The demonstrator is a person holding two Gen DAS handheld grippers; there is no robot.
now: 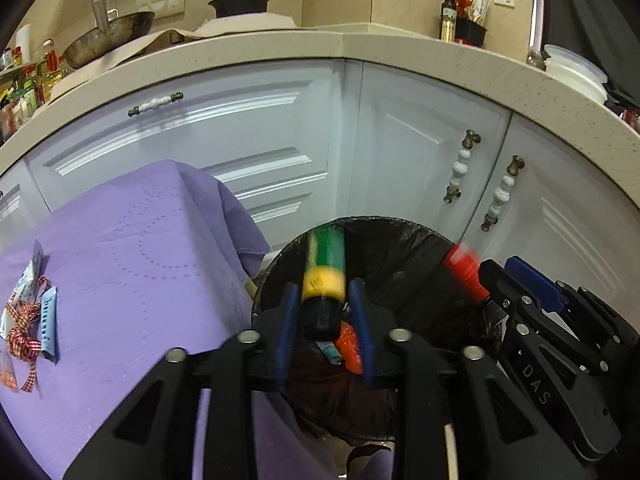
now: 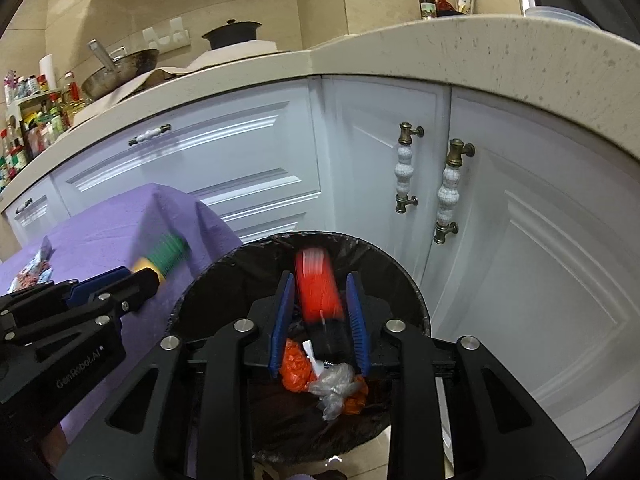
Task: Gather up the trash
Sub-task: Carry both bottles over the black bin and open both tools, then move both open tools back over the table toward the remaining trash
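A black-lined trash bin (image 1: pixel 404 240) (image 2: pixel 400 268) stands on the floor before white cabinets. My left gripper (image 1: pixel 326 296) is over it, with a green, yellow and black tube (image 1: pixel 324 268) between its blue pads; the tube is motion-blurred, so I cannot tell if it is gripped or falling. My right gripper (image 2: pixel 320 296) is over the bin too, with a blurred red and black tube (image 2: pixel 318 288) between its pads. Orange plastic (image 2: pixel 294 368) and clear crumpled plastic (image 2: pixel 334 384) lie in the bin. Wrappers and a red checked ribbon (image 1: pixel 24 320) lie on the purple-covered table (image 1: pixel 132 248).
White cabinet doors with ceramic handles (image 2: pixel 448 192) stand right behind the bin. The beige countertop (image 1: pixel 280 48) above holds a wok (image 1: pixel 108 36), a black pot (image 1: pixel 240 2), bottles and containers. The purple table sits directly left of the bin.
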